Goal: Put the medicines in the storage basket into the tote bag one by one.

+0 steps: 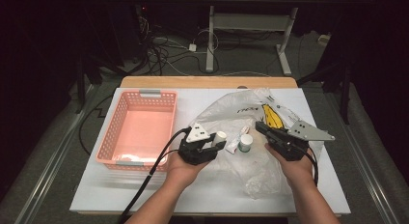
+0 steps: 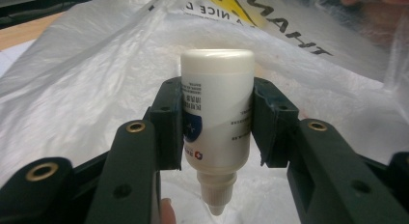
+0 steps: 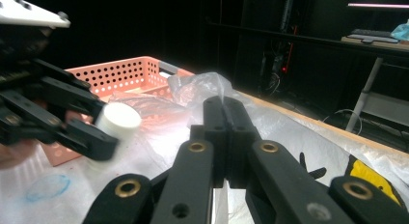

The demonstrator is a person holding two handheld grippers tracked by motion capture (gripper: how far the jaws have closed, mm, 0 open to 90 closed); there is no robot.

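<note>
A white plastic bottle (image 2: pixel 217 108) with a blue-printed label and a nozzle cap sits between the pads of my left gripper (image 2: pixel 217 96), which is shut on its body. From above, that left gripper (image 1: pixel 215 143) holds the bottle (image 1: pixel 220 136) at the near-left edge of a clear plastic bag (image 1: pixel 231 113). My right gripper (image 1: pixel 261 126) has its jaws together, pinching the bag's film. In the right gripper view the film (image 3: pixel 202 86) rises from the closed tips of the right gripper (image 3: pixel 224 104), and the bottle (image 3: pixel 118 121) shows at the left.
A pink perforated basket (image 1: pixel 115 127) stands on the left of the white table top (image 1: pixel 217 195). A small green-capped jar (image 1: pixel 245 143) and a tube (image 1: pixel 234 143) lie on the bag between my hands. Cables trail over the front edge.
</note>
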